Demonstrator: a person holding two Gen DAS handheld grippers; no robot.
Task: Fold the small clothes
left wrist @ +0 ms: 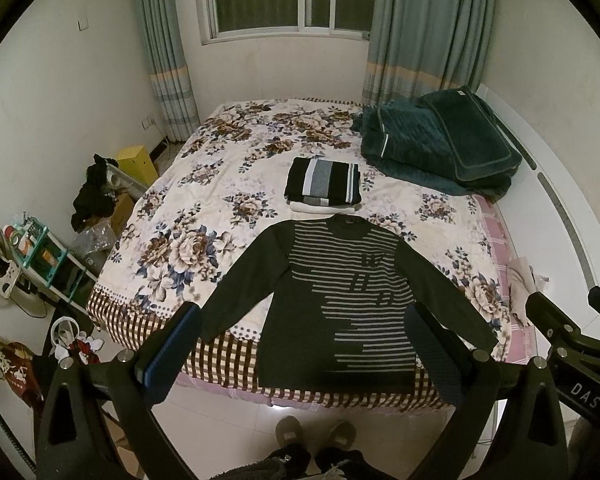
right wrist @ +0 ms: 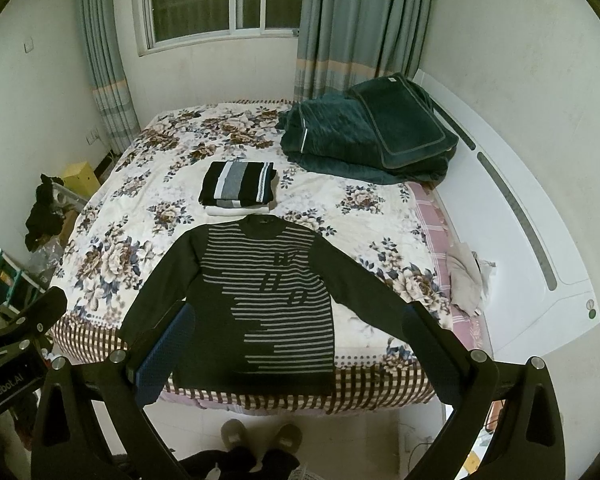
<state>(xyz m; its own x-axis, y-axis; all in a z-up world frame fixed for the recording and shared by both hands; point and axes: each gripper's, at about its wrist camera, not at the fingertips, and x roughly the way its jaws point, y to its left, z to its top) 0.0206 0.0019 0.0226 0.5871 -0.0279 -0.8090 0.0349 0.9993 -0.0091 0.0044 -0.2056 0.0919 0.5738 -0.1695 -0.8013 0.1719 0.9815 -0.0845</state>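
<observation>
Both tools, left (left wrist: pixel 304 354) and right (right wrist: pixel 296 354), gape empty above the flat sweater (left wrist: pixel 340 300), folded stack (left wrist: pixel 322 186) and quilt (left wrist: pixel 440 148) behind.

My count of what lies on the bed (left wrist: pixel 204 184)

One dark striped sweater (left wrist: pixel 340 300) is spread flat at the bed's near edge; just beyond its collar sits one stack of two folded garments (left wrist: pixel 322 186). One green quilt (left wrist: pixel 432 148) is heaped at the bed's far right corner. I hold two grippers.
</observation>
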